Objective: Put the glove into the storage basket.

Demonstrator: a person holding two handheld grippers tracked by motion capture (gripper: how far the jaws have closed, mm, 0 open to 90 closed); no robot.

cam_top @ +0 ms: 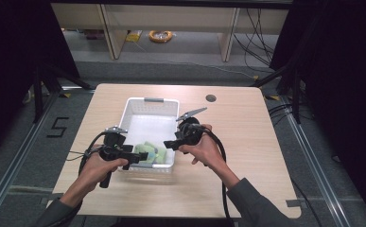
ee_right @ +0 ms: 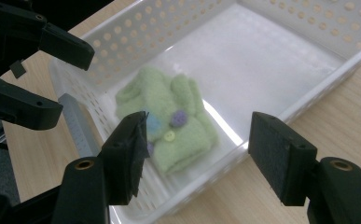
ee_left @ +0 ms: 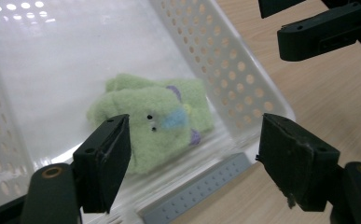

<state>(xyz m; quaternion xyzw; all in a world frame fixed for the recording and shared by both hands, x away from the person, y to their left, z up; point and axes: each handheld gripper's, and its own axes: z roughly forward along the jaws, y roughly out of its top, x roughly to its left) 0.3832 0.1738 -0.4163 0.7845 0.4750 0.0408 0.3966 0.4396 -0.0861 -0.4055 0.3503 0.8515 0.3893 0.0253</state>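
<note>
From above, a white perforated plastic basket [cam_top: 151,126] sits on the pale wood-grain table [cam_top: 237,142], with a folded green fleece garment [cam_top: 148,153] lying in its near end. The right gripper view adds small round buttons on the fleece, and the left gripper view a blue patch. The left gripper [ee_left: 194,158] and right gripper [ee_right: 197,154] hang at opposite basket edges, jaws wide apart, holding nothing.

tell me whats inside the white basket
A folded green fleece garment with small buttons lies at the near end of the white basket; the rest of its floor is bare. Anything under the garment is covered.
</note>
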